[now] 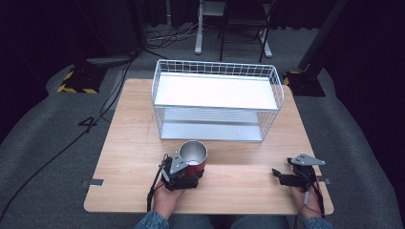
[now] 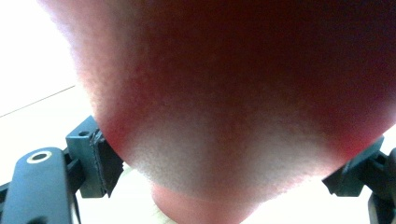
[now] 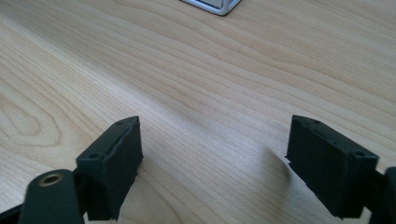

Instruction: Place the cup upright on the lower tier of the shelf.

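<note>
My left gripper has its jaws closed around the lower body of the red cup, which stands upright just ahead of that hand on the desk. In the left gripper view the cup's red wall bulges between the two pads, one on either side, so I judge the hold to be low on the cup, near its base. Whether the base rests on the desk or is just clear of it, I cannot tell.

My right gripper sits well off to the right of the cup, jaws wide apart over bare wood and holding nothing; its own view shows both pads apart with only wood grain between them.

Ahead of both grippers stands the wire rack, with a white shelf on top and an open lower level facing me.

The risks, as I see them: a low grip on a smooth, rounded metal wall could let the cup tip or twist between the pads if I lift fast. The rack's front wires are close ahead, so a careless push forward could knock the rim against them and loosen my hold.
</note>
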A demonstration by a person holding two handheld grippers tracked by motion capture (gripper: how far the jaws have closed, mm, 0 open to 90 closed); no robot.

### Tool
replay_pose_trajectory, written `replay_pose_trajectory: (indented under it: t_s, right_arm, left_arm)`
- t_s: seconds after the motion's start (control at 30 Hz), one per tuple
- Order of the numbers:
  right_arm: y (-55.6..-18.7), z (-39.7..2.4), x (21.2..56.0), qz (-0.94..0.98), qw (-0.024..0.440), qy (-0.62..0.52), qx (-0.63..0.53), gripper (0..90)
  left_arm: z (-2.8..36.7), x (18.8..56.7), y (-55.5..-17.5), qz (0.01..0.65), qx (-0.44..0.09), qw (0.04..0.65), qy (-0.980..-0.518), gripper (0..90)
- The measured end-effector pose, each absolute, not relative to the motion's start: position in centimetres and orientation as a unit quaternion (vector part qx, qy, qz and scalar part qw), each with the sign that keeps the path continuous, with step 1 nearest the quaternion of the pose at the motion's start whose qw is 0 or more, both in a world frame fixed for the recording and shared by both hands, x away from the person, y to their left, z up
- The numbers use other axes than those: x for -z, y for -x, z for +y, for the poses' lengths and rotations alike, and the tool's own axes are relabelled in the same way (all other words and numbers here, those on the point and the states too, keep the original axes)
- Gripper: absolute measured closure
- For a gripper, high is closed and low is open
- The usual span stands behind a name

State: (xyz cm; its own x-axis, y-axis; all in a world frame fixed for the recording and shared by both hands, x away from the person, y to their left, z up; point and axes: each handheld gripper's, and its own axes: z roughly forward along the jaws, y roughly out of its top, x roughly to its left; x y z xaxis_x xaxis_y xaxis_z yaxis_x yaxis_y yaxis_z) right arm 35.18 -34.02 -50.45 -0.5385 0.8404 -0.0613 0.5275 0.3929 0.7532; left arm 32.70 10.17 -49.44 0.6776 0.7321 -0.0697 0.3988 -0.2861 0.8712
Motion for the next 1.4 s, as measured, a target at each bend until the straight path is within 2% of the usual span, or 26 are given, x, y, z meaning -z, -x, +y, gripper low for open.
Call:
replay_pose_trajectory:
  t_s: [0.27,0.37,0.63,1.03,1.4]
  right_arm:
    - [-35.2,-34.0,50.4,0.805,0.226,-0.421,-0.352,21.7]
    - [-35.2,-34.0,50.4,0.807,0.217,-0.418,-0.357,25.8]
    - [-35.3,-34.1,50.4,0.806,0.21,-0.422,-0.359,25.7]
    - [-35.3,-34.1,50.4,0.806,0.208,-0.423,-0.359,25.7]
    - [-35.4,-34.2,50.4,0.806,0.204,-0.424,-0.36,25.7]
  left_arm:
    - [10.3,47.9,-32.2,0.349,-0.19,0.474,-0.785,16.6]
    - [10.2,47.1,-32.5,0.349,-0.191,0.47,-0.788,16.6]
    - [9.8,46.3,-33.4,0.35,-0.18,0.464,-0.794,16.6]
    - [8.3,44.9,-37.0,0.353,-0.172,0.468,-0.792,16.6]
    - [6.6,45.2,-39.9,0.357,-0.172,0.469,-0.79,16.6]
